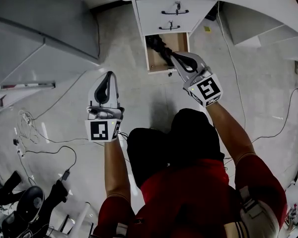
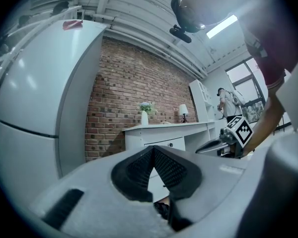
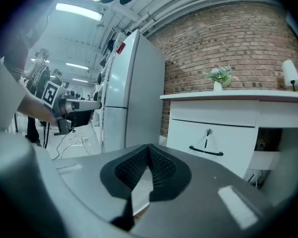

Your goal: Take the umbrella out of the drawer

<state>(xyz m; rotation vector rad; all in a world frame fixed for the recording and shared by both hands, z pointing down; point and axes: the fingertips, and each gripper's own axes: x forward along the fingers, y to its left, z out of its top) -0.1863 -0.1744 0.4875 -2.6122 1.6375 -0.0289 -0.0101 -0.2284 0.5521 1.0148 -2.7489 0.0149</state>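
The tall grey refrigerator (image 1: 39,38) stands well off to the left of my left fingertips, out of the job. Ahead of both sets of fingers is the white three-drawer cabinet (image 1: 174,14). Its two upper drawers are shut. The wood-lined bottom drawer (image 1: 151,58) is pulled out, just in front of my right fingertips, so I can reach what is inside from above. The black folded umbrella (image 1: 159,46) lies slanted in that drawer, its near end right at my right fingertips. I cannot tell whether they touch it.

My right gripper (image 1: 178,58) is nearest the drawer because I judge it to be the one meant for the pick. My left gripper (image 1: 109,76) hangs over bare floor, well left of the drawer and apart from everything, probably kept clear.

My right ribbed black pads (image 3: 161,167) meet at their tips with nothing between them. My left pads (image 2: 171,170) are also pressed tip to tip and empty. My right fingers would have to part before they can take the umbrella.
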